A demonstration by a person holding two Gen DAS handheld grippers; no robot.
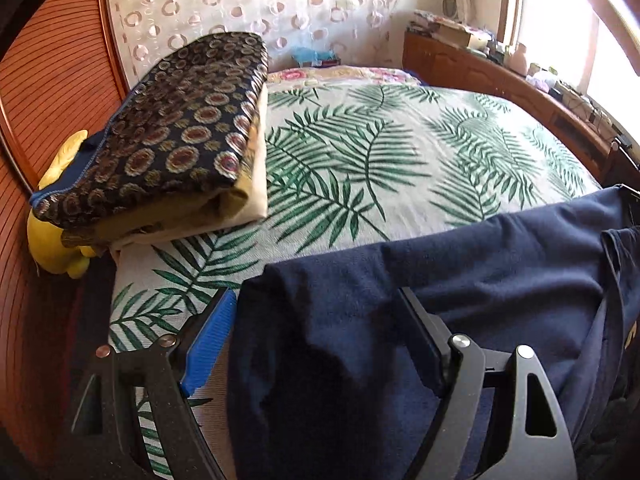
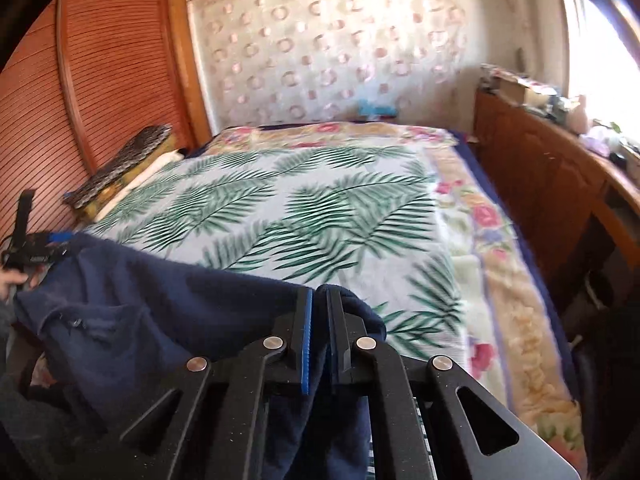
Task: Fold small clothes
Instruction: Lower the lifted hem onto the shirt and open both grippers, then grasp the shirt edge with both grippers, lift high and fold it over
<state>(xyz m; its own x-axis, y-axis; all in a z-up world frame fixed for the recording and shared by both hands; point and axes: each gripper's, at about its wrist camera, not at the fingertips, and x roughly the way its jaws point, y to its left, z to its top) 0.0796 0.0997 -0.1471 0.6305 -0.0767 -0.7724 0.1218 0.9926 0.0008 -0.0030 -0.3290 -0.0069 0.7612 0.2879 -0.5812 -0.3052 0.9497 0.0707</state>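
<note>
Both wrist cams low, close over bed (image 1: 400,152), facing curtain wall (image 2: 340,52); shared view.

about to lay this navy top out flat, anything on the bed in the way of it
Nothing visible blocks it. The leaf-print bedspread ahead of the navy garment is bare. The only things on it are the folded patterned pile, off at its left edge by the wardrobe. The right gripper is already clamped on the garment.

No legible text, label or number anywhere — bedding, garment or furniture alike.
</note>
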